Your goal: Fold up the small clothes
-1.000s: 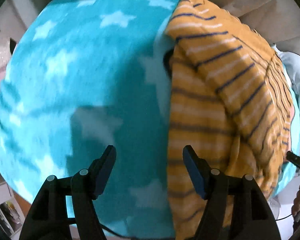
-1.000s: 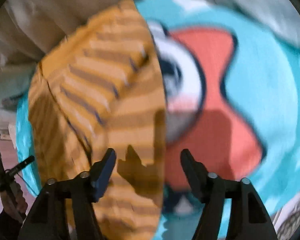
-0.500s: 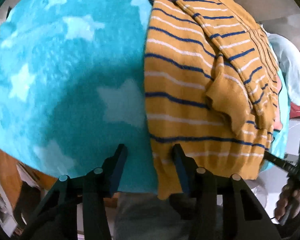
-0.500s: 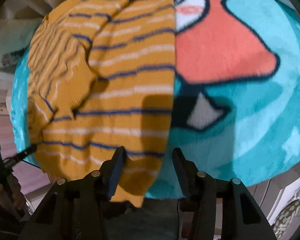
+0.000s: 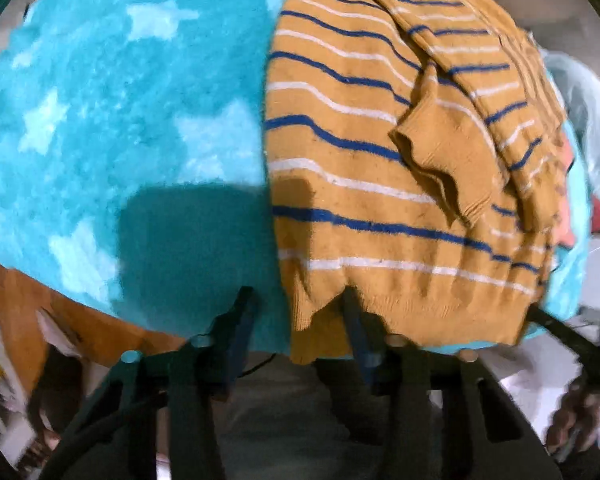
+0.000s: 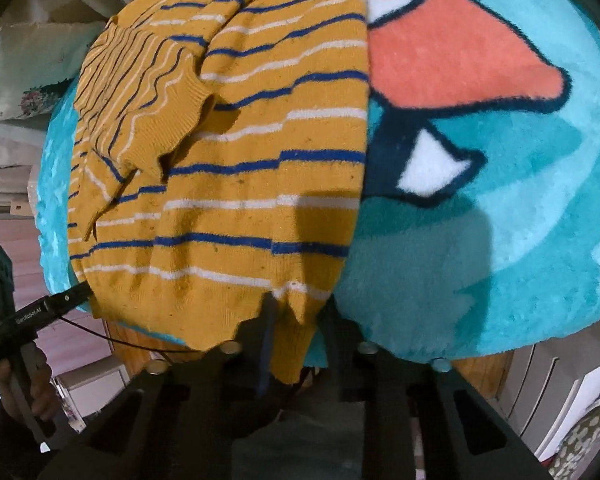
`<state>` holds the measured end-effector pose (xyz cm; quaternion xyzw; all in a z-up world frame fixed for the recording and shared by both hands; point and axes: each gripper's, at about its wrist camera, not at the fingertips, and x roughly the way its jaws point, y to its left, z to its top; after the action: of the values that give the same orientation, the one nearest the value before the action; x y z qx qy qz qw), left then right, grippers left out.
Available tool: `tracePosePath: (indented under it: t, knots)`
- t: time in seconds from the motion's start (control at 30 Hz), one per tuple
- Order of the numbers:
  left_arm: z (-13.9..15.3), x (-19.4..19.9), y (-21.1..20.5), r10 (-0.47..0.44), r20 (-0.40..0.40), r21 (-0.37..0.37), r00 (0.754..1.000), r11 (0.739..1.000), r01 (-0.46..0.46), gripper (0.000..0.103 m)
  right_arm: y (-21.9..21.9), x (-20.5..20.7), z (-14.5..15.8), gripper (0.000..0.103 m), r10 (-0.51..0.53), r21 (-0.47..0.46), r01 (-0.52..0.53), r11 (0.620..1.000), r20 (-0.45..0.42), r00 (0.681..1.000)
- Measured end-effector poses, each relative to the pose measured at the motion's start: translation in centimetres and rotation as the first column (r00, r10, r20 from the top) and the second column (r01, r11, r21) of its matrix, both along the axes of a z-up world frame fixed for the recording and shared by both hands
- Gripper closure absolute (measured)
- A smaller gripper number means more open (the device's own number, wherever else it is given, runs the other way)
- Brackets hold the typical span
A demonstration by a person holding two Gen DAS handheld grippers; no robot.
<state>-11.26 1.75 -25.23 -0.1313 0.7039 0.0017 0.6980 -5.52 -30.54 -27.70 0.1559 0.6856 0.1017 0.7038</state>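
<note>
A mustard sweater (image 5: 380,168) with blue and white stripes lies folded lengthwise on a turquoise blanket (image 5: 120,100), a sleeve cuff (image 5: 444,160) folded over its top. Its hem hangs over the blanket's near edge. My left gripper (image 5: 300,320) straddles the hem's left corner, its jaws still apart around the fabric. In the right wrist view the sweater (image 6: 240,160) fills the left half, and my right gripper (image 6: 298,328) has its jaws narrowed around the hem's right corner. The left gripper (image 6: 66,300) shows at the hem's far corner.
The blanket (image 6: 500,240) carries a coral, white and navy cartoon figure (image 6: 460,60) to the right of the sweater. A wooden frame (image 5: 20,300) shows below the blanket edge. A pale cloth (image 5: 580,120) lies at the far right, and a pillow (image 6: 28,72) at the far left.
Both grippers have pulled back from above the blanket to the sweater's hem at the near edge. Their jaws have narrowed around the hem corners.
</note>
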Motion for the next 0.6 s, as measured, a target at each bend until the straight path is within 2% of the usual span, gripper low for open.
tracePosePath:
  t: [0.03, 0.1, 0.2, 0.33, 0.47, 0.6]
  knots:
    - [0.0, -0.2, -0.5, -0.017, -0.013, -0.022, 1.000, 1.000, 0.017, 0.097, 0.3, -0.3, 0.4, 0.091, 0.011, -0.019, -0.011, 1.000, 0.003, 1.000]
    - [0.0, 0.0, -1.3, -0.005, -0.013, -0.023, 1.000, 1.000, 0.004, 0.097, 0.5, -0.3, 1.0, 0.097, 0.020, -0.030, -0.020, 0.999, 0.005, 1.000]
    - [1.6, 0.2, -0.7, 0.006, 0.003, -0.056, 1.000, 0.998, -0.006, 0.098, 0.5, -0.6, 2.6, 0.099, 0.041, -0.025, -0.039, 0.999, 0.041, 0.998]
    - [4.4, 1.4, -0.1, 0.030, 0.050, -0.129, 0.998, 0.991, -0.023, 0.098, -0.4, -0.8, 5.9, 0.099, 0.034, 0.012, -0.035, 0.999, 0.111, 0.993]
    - [6.8, 2.1, 0.7, 0.076, 0.061, -0.219, 0.995, 0.974, -0.061, 0.098, -1.1, -0.7, 8.0, 0.099, 0.019, 0.065, -0.029, 0.997, 0.146, 0.989]
    - [6.1, 3.1, 2.2, 0.095, 0.052, -0.213, 0.994, 0.974, -0.082, 0.098, -1.3, -0.3, 8.8, 0.099, 0.018, 0.088, -0.034, 0.996, 0.176, 0.984]
